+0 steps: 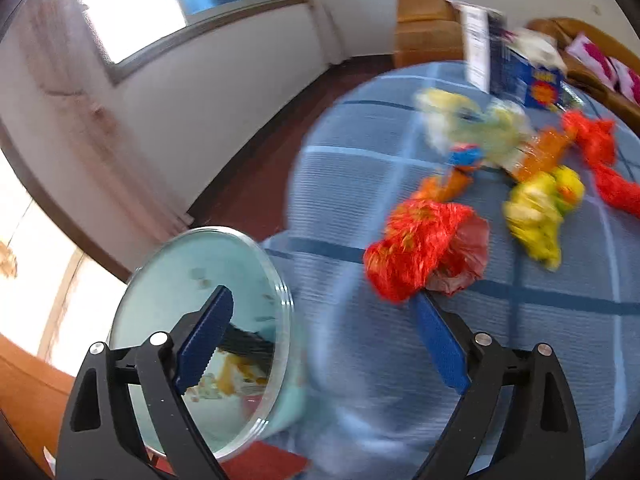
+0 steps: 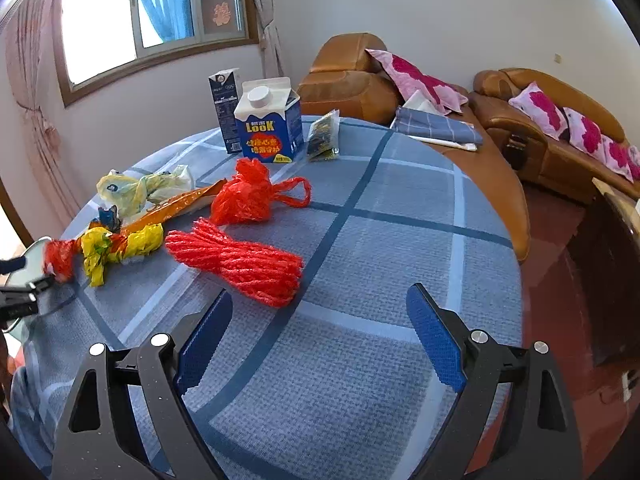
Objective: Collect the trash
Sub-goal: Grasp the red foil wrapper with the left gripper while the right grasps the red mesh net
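Trash [image 2: 236, 266] lies on the desk [image 2: 400, 240]; both hand-held grippers, left [image 1: 324, 344] and right [image 2: 320, 340], are open; straddle one piece fully before closing.

From my right gripper [image 2: 320, 336], jaws spread, bare tablecloth [image 2: 400, 240] lies ahead and to the right, with only the red net bundle [image 2: 236, 266] just in front. Beyond it, wrappers [image 2: 120, 250] and the tied red bag [image 2: 248, 196] crowd the left half, cartons [image 2: 270, 120] blocking the far edge. My left gripper [image 1: 324, 320], also spread, has the glass-lidded bin [image 1: 200, 320] against its left finger.
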Tool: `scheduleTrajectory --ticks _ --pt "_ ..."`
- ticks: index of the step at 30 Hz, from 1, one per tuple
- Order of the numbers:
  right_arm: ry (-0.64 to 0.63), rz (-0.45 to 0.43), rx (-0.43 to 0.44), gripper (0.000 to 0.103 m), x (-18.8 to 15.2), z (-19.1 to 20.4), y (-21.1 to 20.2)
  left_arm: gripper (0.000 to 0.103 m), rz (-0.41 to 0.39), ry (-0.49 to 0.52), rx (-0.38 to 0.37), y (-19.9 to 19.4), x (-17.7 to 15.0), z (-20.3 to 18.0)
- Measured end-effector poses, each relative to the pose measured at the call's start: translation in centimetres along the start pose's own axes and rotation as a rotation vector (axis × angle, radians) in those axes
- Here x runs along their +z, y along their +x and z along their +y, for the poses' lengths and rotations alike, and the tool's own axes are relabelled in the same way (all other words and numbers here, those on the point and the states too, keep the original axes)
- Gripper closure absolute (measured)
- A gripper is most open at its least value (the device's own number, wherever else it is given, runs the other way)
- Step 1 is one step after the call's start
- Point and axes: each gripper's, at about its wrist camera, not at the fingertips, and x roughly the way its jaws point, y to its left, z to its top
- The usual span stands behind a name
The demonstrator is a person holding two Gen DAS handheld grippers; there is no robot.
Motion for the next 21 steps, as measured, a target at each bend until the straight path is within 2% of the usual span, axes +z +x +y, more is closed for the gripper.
scheduleTrajectory --ticks 4,9,13,17,19,20,21 --pt "-0.006 0.01 0.006 0.016 -0.3 0.6 0.3 0.014 -0.027 -0.039 -0.01 -2.0 -0.4 1.6" --pt "-0.007 -0.003 -0.008 0.016 -0.1 0.7 0.0 0.014 -0.059 -0.083 -0.047 -4.1 -0.9 0.7" --pt "0.023 -0.004 -0.042 0.016 0.1 0.1 0.3 0.014 -0.072 -0.103 -0.067 -3.8 0.5 -1.6" --pt "0.074 0.007 -0.055 0.016 0.6 -0.6 1.0 0.015 -0.064 -0.107 -0.063 -1.7 1.8 -3.8" --pt "0.097 0.014 -0.045 0.016 1.0 -0.8 1.3 0.024 -0.044 -0.101 -0.051 -0.3 2.1 -3.9" --pt "0.104 0.019 -0.043 0.016 1.3 -0.6 1.5 0.036 -0.024 -0.104 -0.069 0.3 2.0 -4.0" --pt "0.102 0.028 -0.039 0.016 1.6 -0.3 1.9 0.041 -0.004 -0.105 -0.079 0.8 1.9 -3.8"
